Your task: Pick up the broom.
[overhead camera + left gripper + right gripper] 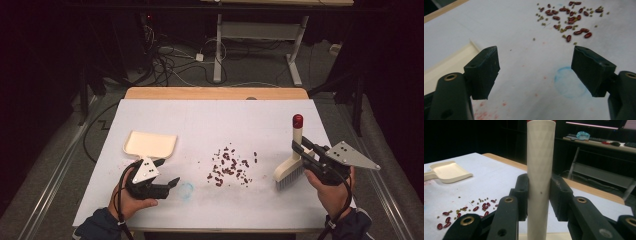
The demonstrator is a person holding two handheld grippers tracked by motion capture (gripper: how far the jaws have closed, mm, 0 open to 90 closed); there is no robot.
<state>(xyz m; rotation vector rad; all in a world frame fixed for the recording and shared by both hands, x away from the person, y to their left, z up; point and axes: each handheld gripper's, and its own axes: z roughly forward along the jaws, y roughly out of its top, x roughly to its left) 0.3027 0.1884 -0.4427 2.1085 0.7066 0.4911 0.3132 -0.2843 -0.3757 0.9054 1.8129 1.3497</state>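
My right gripper (pixel 301 150) is shut on the cream handle of a small brush (pixel 293 159) with a red cap, at the table's right side. The brush stands upright with its grey bristles on or just above the white cover. In the right gripper view both pads squeeze the brush handle (pixel 540 170). A scatter of red beans and small green seeds (pixel 229 166) lies at mid-table, left of the brush. My left gripper (pixel 169 173) rests low near the front left with its jaws open and nothing between them. A cream dustpan (pixel 150 144) lies just beyond it.
A faint blue ring (pixel 569 82) and reddish smudges mark the white table cover (pixel 210 120) near the left gripper. Past the table's wooden far edge (pixel 215 93) the floor holds cables and a white desk frame (pixel 260 45).
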